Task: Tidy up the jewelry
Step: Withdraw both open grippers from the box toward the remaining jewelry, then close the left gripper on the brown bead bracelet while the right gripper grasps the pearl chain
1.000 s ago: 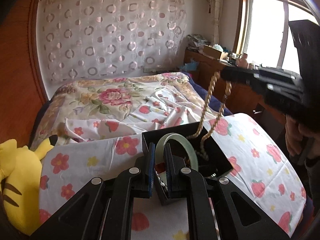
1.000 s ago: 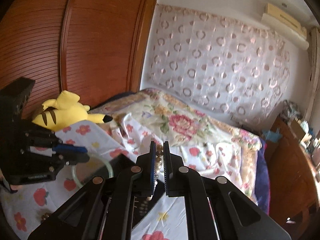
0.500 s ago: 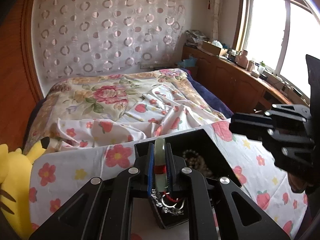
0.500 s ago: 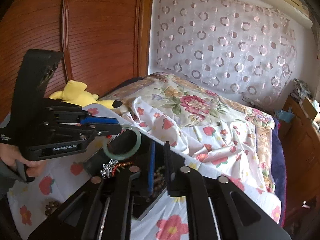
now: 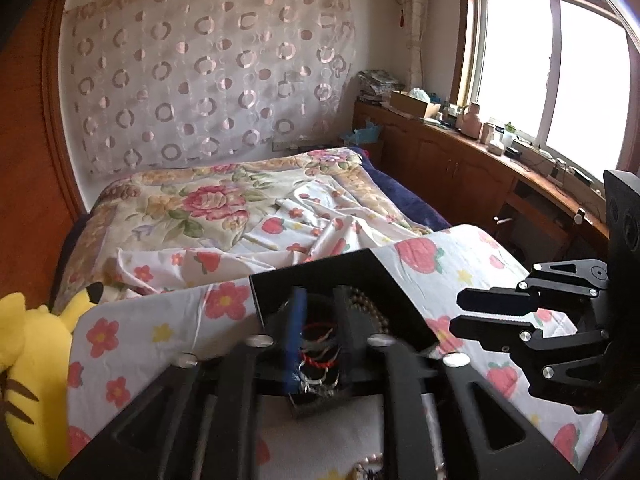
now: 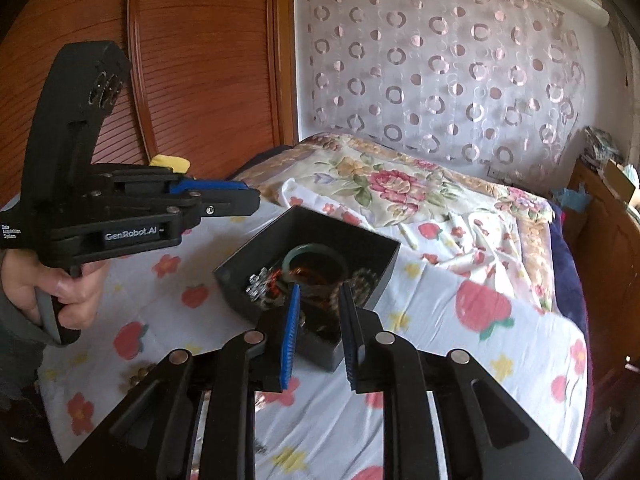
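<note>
A black open box (image 6: 372, 248) sits on a strawberry-print cloth. It holds a pale green bangle (image 6: 314, 254), a string of brown beads (image 6: 362, 280), silver pieces (image 6: 260, 282) and red cord. In the left wrist view the box (image 5: 320, 270) lies just ahead of my left gripper (image 5: 320, 316), which is open and empty over the red cord bracelets (image 5: 318, 346) and the beads (image 5: 370, 308). My right gripper (image 6: 320, 312) is open and empty above the box's near edge. The left gripper also shows in the right wrist view (image 6: 224, 200), and the right one in the left wrist view (image 5: 468, 314).
The cloth covers a raised surface (image 6: 460, 360) in front of a bed with a floral quilt (image 6: 400, 184). A yellow plush toy (image 5: 28, 364) lies at the left. A few loose beads (image 6: 140, 374) lie on the cloth. A wooden sideboard (image 5: 480, 168) runs under the window.
The left gripper let go of the green bangle, which now lies in the box, and opened. The right gripper dropped the bead string into the box earlier, opened and drew back toward the box's near edge.
</note>
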